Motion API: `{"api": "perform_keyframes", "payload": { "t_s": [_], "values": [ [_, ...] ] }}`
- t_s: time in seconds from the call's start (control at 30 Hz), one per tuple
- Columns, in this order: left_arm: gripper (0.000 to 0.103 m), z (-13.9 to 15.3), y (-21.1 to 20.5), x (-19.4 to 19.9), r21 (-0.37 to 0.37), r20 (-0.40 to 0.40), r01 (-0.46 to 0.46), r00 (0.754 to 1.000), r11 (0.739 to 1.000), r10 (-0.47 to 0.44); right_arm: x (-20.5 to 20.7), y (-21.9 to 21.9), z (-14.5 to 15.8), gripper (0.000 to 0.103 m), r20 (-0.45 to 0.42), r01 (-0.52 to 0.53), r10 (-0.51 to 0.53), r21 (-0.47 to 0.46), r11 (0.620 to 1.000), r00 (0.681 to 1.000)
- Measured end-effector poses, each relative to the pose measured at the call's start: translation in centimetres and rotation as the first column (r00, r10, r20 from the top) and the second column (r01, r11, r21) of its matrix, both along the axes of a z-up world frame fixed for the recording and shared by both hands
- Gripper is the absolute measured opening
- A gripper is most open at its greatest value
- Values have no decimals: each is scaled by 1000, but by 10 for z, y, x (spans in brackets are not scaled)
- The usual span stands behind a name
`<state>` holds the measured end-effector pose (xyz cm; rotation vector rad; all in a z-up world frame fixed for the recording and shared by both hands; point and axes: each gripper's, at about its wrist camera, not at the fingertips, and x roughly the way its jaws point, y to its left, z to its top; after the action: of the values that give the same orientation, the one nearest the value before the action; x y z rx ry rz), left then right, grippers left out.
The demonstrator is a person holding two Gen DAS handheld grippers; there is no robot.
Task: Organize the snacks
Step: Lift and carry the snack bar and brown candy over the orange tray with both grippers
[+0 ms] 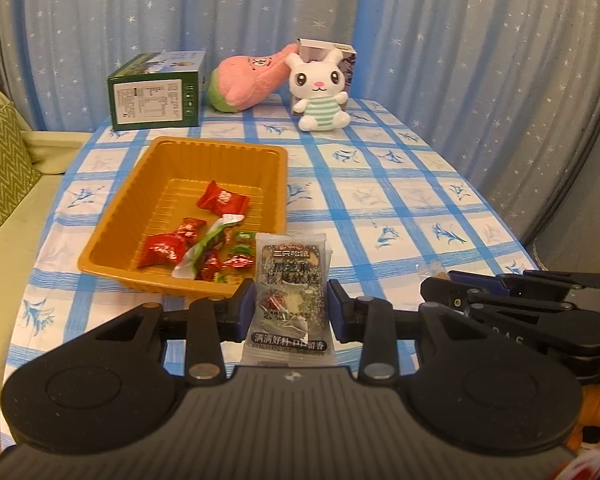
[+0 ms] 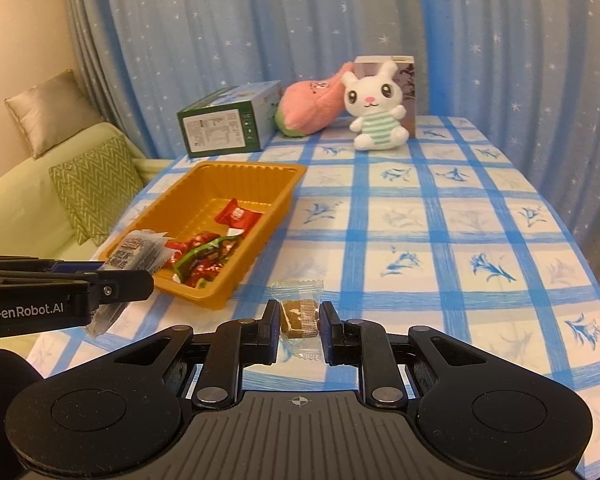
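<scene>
An orange plastic tray (image 1: 140, 184) (image 2: 188, 192) lies on the checked tablecloth, with several red and green wrapped candies (image 1: 204, 244) (image 2: 208, 252) inside. My left gripper (image 1: 292, 308) is shut on a clear packet with dark print (image 1: 290, 280), held upright just in front of the tray's near right corner. In the right wrist view this packet (image 2: 136, 252) hangs over the tray's near corner. My right gripper (image 2: 300, 320) is shut on a small clear-wrapped brown wafer (image 2: 300, 314), lifted above the cloth to the right of the tray.
At the table's far end stand a green carton (image 1: 156, 94) (image 2: 224, 126), a pink plush (image 1: 252, 80) (image 2: 312, 106), a white rabbit plush (image 1: 320, 92) (image 2: 376, 108) and a box behind it. A sofa with cushions (image 2: 92, 188) lies left. Blue starred curtains hang behind.
</scene>
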<state>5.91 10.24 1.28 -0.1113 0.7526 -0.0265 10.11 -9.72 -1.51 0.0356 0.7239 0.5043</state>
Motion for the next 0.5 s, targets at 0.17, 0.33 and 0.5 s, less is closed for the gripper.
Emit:
{"api": "perform_keyframes", "payload": {
  "t_s": [0.17,0.33,0.5],
  "values": [
    [34,1,12,-3,-2,1,-21,1000,1000,21,0,11,2,21,5,-21,21,-1,1000,1000],
    [34,4,22,-5,13,11,-37,999,999,37,1,24,4,21,10,-46,46,-1,999,999],
    [34,7,36,-5,12,16,-57,998,998,57,4,36,4,21,16,-67,67,-5,998,998]
  ]
}}
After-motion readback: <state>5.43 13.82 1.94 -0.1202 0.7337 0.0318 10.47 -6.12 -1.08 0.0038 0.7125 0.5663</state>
